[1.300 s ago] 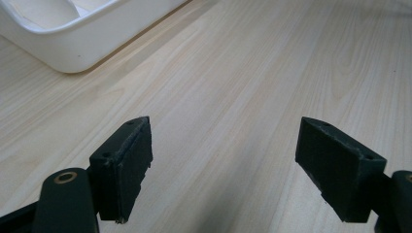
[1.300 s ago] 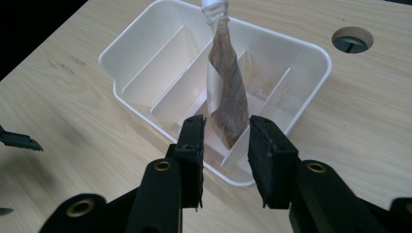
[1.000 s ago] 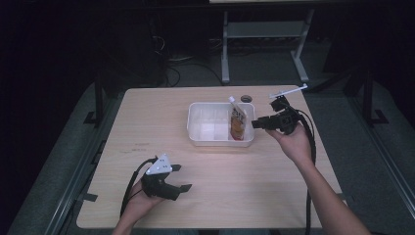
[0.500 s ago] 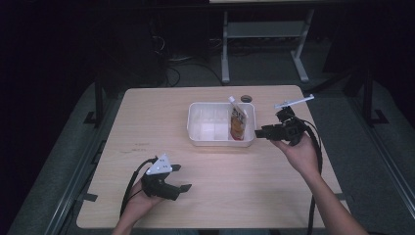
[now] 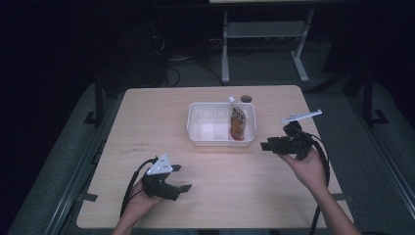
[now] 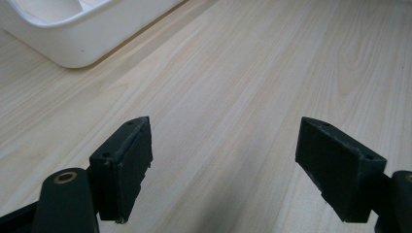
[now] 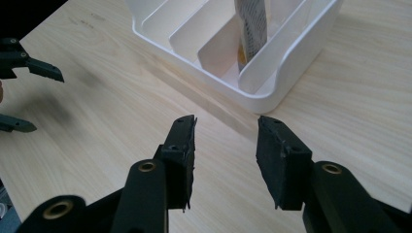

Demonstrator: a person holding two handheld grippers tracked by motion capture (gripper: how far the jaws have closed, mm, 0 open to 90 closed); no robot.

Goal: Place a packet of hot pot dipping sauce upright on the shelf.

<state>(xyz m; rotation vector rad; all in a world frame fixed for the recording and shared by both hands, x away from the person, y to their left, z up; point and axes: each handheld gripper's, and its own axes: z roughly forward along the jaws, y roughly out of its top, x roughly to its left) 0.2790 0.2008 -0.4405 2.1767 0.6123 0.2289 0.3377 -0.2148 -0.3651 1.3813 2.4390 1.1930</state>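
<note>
Pouch (image 5: pixel 237 121), a spouted orange one, stands upright in the right-hand compartment of the white divided tray (image 5: pixel 195 133) at the middle of the bench (image 5: pixel 147 112).

Right tongs (image 5: pixel 265 146) are empty, jaws apart with bare wood between them in the right gripper view, pointing at the tray's near corner from just off its right end. A second ago they were up against the tray beside the pouch; now they have drawn back toward the person and clear of the rim. That reads as a release just completed: the pouch has been left in its slot and the placing step looks done.

Left tongs (image 5: pixel 186 187) rest low on the near left of the bench, jaws wide apart and holding nothing, unmoved over that second.

Count: two tongs, one tray with several compartments, one pouch, and one small dark round thing (image 5: pixel 245 98) on the bench just behind the tray.
</note>
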